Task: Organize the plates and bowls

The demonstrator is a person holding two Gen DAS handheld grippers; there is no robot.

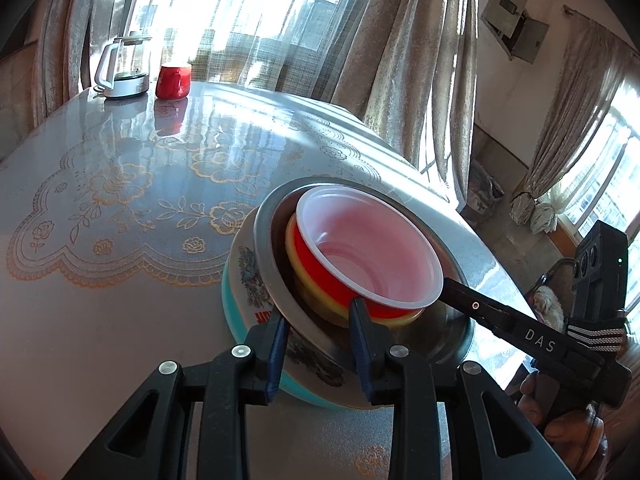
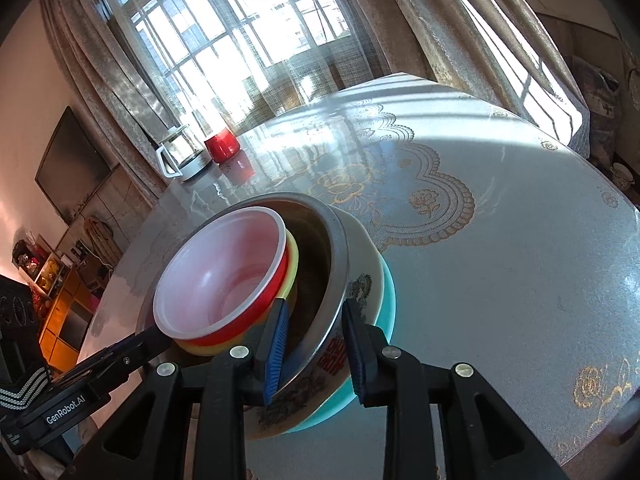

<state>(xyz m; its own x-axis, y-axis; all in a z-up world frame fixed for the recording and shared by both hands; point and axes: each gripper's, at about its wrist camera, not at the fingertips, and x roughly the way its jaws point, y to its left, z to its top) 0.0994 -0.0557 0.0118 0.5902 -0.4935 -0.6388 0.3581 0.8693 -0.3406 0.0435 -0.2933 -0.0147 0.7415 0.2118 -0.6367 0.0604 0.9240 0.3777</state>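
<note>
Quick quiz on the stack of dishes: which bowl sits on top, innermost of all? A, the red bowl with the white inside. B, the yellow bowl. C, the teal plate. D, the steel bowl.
A: the red bowl with its white inside is nested on the yellow bowl, which sits in the steel bowl, over the printed dish and the teal plate.
</note>
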